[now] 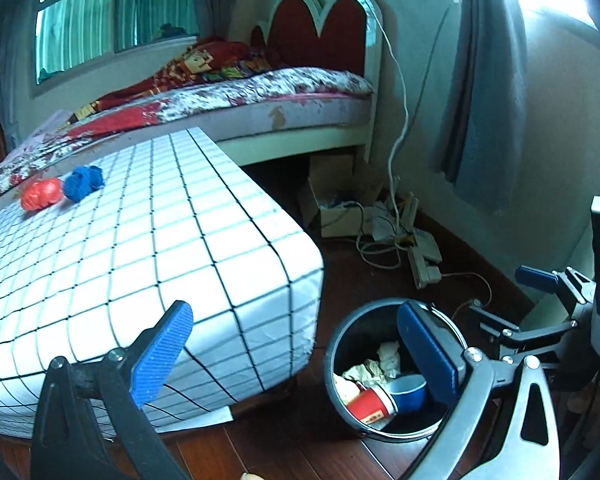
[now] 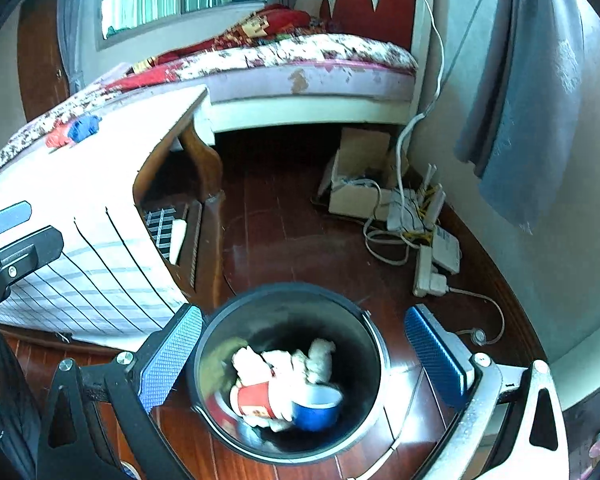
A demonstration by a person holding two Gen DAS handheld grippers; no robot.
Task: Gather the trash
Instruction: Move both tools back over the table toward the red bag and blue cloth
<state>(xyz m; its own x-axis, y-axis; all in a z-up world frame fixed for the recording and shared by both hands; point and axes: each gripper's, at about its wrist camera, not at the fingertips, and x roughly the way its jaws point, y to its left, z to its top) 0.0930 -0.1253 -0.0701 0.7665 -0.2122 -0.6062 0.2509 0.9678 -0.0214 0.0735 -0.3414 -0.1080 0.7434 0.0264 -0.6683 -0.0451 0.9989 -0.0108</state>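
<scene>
Home bedroom: bed (image 1: 260, 96) w/ headboard (image 1: 320, 28), curtained window (image 1: 112, 20).

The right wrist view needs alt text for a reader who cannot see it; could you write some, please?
An open gripper hovers above a black bin on the wooden floor, holding a red cup, a blue cup and crumpled paper.

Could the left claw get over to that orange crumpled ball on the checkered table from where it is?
Probably yes. The left claw is open and empty, and the checkered table top between it and the orange ball is bare; only the blue ball lies beside it.
</scene>
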